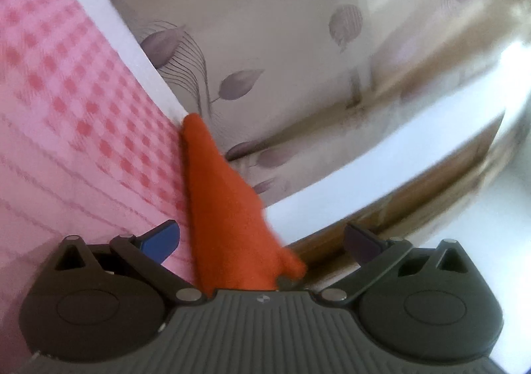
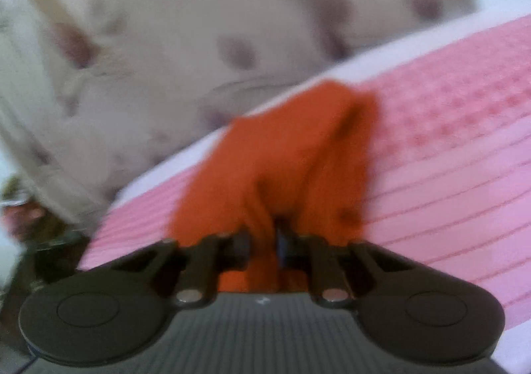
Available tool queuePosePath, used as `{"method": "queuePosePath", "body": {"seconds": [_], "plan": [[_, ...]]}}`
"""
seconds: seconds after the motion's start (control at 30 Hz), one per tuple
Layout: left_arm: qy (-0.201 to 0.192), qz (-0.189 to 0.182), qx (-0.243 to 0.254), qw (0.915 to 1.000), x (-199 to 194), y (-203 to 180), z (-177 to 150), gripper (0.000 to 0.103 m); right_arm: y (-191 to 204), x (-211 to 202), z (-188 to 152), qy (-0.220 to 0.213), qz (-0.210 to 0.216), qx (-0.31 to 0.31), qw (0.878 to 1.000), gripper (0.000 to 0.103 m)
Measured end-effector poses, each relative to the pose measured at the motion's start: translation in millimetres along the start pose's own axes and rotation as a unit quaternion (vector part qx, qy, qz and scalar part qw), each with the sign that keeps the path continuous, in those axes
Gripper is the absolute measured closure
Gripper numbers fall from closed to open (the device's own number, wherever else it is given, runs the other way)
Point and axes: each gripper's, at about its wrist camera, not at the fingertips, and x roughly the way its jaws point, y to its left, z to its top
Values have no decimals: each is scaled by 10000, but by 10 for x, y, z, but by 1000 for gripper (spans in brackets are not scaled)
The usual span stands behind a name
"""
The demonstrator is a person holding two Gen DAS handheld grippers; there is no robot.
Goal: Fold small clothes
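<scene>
A small orange garment (image 1: 219,201) lies along the edge of the pink checked cover (image 1: 66,108) and runs back over the body of my left gripper (image 1: 262,241). The left jaws stand wide apart, and its blue pad (image 1: 162,239) does not press on the cloth. In the blurred right wrist view the same orange garment (image 2: 292,148) is bunched on the pink cover (image 2: 448,158) near its white border. My right gripper (image 2: 264,241) is shut on a fold of it, with the fingers close together and cloth pinched between them.
Pale fabric with grey-purple leaf prints (image 1: 265,25) hangs beyond the cover's white edge (image 1: 109,19). A wooden strip and a white band (image 1: 381,158) run behind it. Dark cluttered objects (image 2: 30,218) sit at the lower left of the right wrist view.
</scene>
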Motion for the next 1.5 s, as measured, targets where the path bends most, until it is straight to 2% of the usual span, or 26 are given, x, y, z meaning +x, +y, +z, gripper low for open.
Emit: {"method": "queuePosePath", "body": {"seconds": [0.07, 0.13, 0.2, 0.3, 0.37, 0.47, 0.57, 0.63, 0.7, 0.87, 0.9, 0.93, 1.0, 1.07, 1.1, 1.13, 1.17, 1.27, 1.3, 1.37, 1.4, 1.43, 1.5], "plan": [[-25, 1, 23, 10000, 23, -100, -38, 0, -112, -112, -54, 59, -105, 38, 9999, 90], [191, 77, 382, 9991, 148, -274, -73, 0, -126, -191, -161, 184, -164, -98, 9996, 90], [456, 216, 898, 9947, 326, -472, -132, 0, -116, -220, -214, 234, -263, -223, 9991, 91], [590, 206, 1489, 9869, 560, -673, -221, 0, -107, -274, -182, 53, -80, -149, 9998, 90], [618, 32, 1594, 9853, 665, -689, -251, 0, -91, -268, -138, 98, 139, -51, 9998, 90], [768, -176, 1354, 9876, 810, -536, -289, 0, -130, -303, -107, -16, 338, 186, 9993, 88], [913, -360, 1071, 9894, 856, -360, -357, 0, -197, -417, 2, -363, 525, 497, 9967, 71], [989, -439, 970, 9894, 885, -304, -402, 0, -183, -432, 110, -492, 518, 482, 9963, 49], [997, -519, 1054, 9881, 892, -325, -408, 0, -140, -358, 201, -454, 554, 427, 9965, 45], [1300, -373, 1121, 9844, 1038, -312, -461, 0, 19, 157, 315, 44, 207, 19, 9998, 46], [1302, -379, 1115, 9845, 1038, -309, -459, 0, 39, 253, 319, 87, 112, -75, 9999, 56], [1301, -392, 1090, 9847, 1037, -303, -455, 0, 69, 322, 318, 126, 14, -238, 9996, 74], [1269, -418, 1069, 9852, 1031, -312, -445, 0, 196, 385, 293, 142, -296, -861, 9957, 79], [1225, -464, 1034, 9860, 1029, -326, -451, 0, 381, 367, 259, 85, -756, -1697, 9825, 81], [1202, -498, 1023, 9862, 1023, -339, -466, 0, 501, 342, 227, 7, -1106, -2324, 9663, 82], [1172, -523, 1037, 9863, 1029, -353, -480, 0, 570, 324, 215, -36, -1309, -2695, 9541, 82], [1157, -525, 1056, 9863, 1050, -385, -483, 0, 591, 304, 238, -69, -1425, -2806, 9492, 82], [1240, -550, 1022, 9855, 1108, -409, -561, 0, 487, 303, 318, -155, -1696, -2700, 9477, 83], [1277, -515, 1069, 9847, 1118, -411, -580, 0, 400, 295, 328, -135, -1534, -2482, 9564, 83], [1392, -265, 1141, 9833, 1155, -389, -595, 0, 220, 263, 317, 43, -511, -1789, 9825, 83], [1389, -357, 1014, 9845, 1142, -350, -581, 0, 146, 262, 317, -8, -435, -1514, 9875, 82], [1362, -439, 911, 9855, 1124, -323, -563, 0, 83, 258, 321, 0, -450, -1319, 9902, 76], [1347, -410, 774, 9870, 1104, -272, -539, 0, -87, 231, 345, 35, -203, -801, 9966, 66]]}}
